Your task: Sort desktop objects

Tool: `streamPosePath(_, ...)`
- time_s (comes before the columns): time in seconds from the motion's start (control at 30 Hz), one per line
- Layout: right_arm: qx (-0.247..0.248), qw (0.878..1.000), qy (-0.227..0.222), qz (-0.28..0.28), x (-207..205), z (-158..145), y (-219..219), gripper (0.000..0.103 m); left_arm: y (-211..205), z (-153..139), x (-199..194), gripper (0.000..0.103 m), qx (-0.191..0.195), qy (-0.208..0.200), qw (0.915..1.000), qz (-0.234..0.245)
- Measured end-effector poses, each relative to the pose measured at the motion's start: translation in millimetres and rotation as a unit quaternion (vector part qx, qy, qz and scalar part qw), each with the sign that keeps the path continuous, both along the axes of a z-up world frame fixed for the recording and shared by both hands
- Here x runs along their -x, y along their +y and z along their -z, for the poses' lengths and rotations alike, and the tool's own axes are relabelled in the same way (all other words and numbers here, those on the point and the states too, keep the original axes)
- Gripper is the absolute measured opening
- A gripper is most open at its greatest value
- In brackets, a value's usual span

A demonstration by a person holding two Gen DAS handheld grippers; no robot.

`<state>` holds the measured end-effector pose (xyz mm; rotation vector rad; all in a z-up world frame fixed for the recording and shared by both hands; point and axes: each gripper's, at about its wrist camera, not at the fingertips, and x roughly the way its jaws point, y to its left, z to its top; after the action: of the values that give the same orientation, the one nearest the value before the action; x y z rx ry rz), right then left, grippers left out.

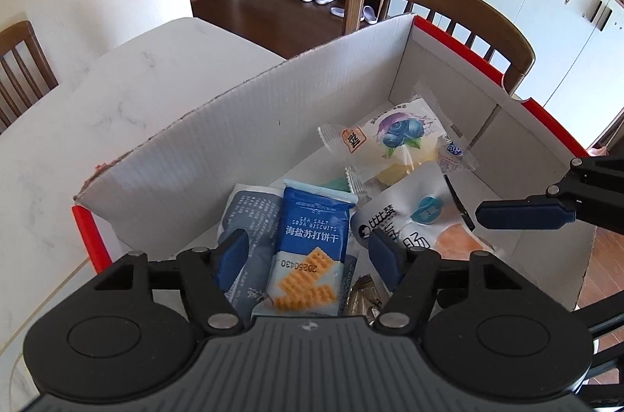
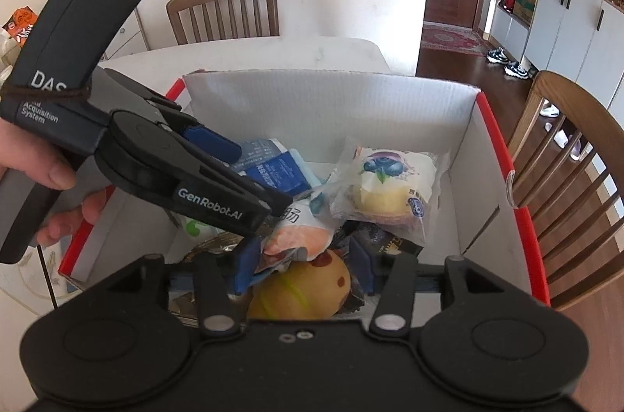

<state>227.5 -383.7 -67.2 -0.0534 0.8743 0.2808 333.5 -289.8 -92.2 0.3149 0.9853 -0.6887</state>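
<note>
Item: white corrugated carton point(image 1: 241, 123) with red outer trim, standing on a pale marbled worktop point(image 1: 97, 92); wooden chairs stand round it.

Contents, left wrist view: blue sea-salt soda biscuit packet point(image 1: 310, 248), lying flat over a grey-blue printed pouch point(image 1: 249, 217); blueberry cake in clear wrapper point(image 1: 397, 143) towards the far corner; white sausage pouch with orange print point(image 1: 413, 221) between the two.

Left claw point(image 1: 310, 252): poised over the carton's near end, pointing steeply down. Jaws part open, one blue pad on either side of the biscuit packet, which lies below and between them; neither pad presses on it. Nothing held.

Right claw point(image 2: 302, 266): poised over the carton's opposite end. Jaws part open. Directly beneath and between the pads lies a round yellow-brown wrapped bun point(image 2: 300, 291); the orange end of the sausage pouch point(image 2: 300, 236) pokes in at the tips, close to the left pad. Whether the pads touch either item cannot be told; no firm hold is seen. A dark packet point(image 2: 390, 242) lies just beyond the right pad.

Cross-reference: in the right wrist view the left claw point(image 2: 241, 178) reaches in from the left, its handle in a person's hand point(image 2: 58, 186), above the biscuit packet point(image 2: 280, 174). The blueberry cake point(image 2: 386, 182) sits mid-carton, apart from both claws.
</note>
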Motion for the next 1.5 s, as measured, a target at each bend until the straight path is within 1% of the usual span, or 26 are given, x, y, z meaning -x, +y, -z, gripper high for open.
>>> streamPosePath(0.07, 0.003, 1.0, -0.004, -0.003, 1, -2, 0, 0.052, 1, -2, 2, 0.067, 0.003, -0.003, 1.0, 0.0)
streamPosePath(0.2, 0.002, 1.0, -0.011, -0.004, 5, -7, -3, 0.062, 3, -6, 2, 0.067, 0.007, -0.004, 1.0, 0.0)
streamPosePath(0.43, -0.003, 1.0, -0.024, -0.011, 16, -21, -6, 0.062, 7, -15, 7, 0.067, 0.017, -0.005, 0.9998, -0.004)
streamPosePath(0.73, -0.011, 0.999, -0.042, -0.016, 29, -38, -8, 0.062, 17, -31, 18, 0.067, 0.032, -0.016, 0.9993, -0.011)
streamPosePath(0.97, -0.024, 0.998, -0.058, -0.015, 43, -54, -11, 0.062, 21, -44, 37, 0.067, 0.033, -0.031, 0.9989, -0.006)
streamPosePath(1.17, -0.03, 0.997, -0.066, -0.012, 52, -62, -12, 0.062, 28, -52, 55, 0.067, 0.049, -0.033, 0.9982, -0.004)
streamPosePath(1.33, -0.029, 0.997, -0.072, -0.011, 61, -66, -15, 0.062, 35, -59, 69, 0.067, 0.061, -0.033, 0.9975, -0.015)
streamPosePath(1.43, -0.026, 0.997, -0.078, -0.008, 66, -68, -16, 0.062, 41, -65, 77, 0.067, 0.079, -0.028, 0.9962, -0.022)
streamPosePath(1.5, -0.026, 0.996, -0.081, -0.007, 69, -69, -16, 0.062, 43, -68, 84, 0.067, 0.084, -0.03, 0.9958, -0.022)
